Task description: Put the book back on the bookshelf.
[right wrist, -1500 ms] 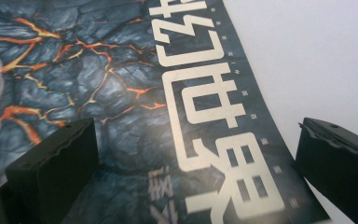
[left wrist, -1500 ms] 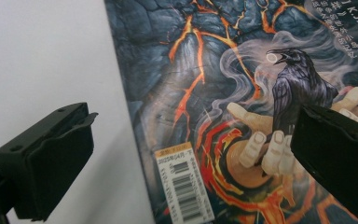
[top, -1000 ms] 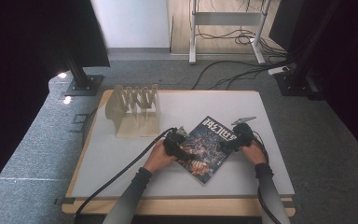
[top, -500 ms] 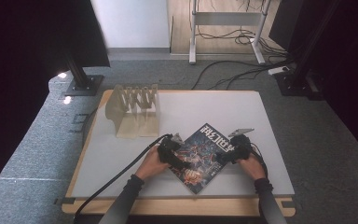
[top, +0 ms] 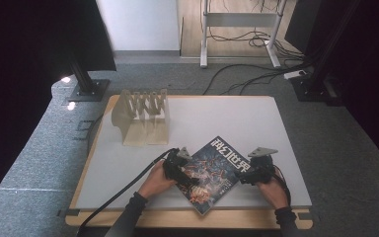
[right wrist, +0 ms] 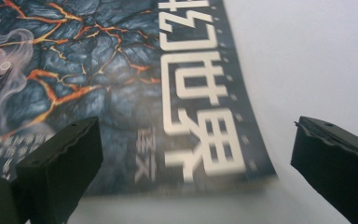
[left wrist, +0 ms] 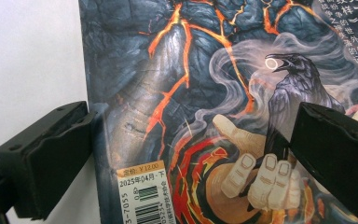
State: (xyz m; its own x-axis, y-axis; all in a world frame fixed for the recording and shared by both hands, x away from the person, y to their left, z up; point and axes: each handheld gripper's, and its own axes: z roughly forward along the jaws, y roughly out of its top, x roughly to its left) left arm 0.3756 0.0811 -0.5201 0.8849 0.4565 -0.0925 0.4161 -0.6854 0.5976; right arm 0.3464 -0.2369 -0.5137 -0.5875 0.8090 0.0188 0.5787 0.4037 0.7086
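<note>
down near the tabletop's point(top: 256, 118) front edge, a magazine point(top: 211, 173) lies flat, cover up, turned diagonally so its long axis runs from the near corner toward the far right, title end farthest away. the left hand-held gripper point(left wrist: 186, 154) sits at its left edge, jaws spread, one off the cover and one over it. the right hand-held gripper point(right wrist: 191, 172) straddles the title corner, jaws spread wide. farther back, at the far left, stands a wooden rack point(top: 143, 116).

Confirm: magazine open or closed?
Closed, lying flat: the magazine shows its full front cover on the table; no inside pages visible.
</note>
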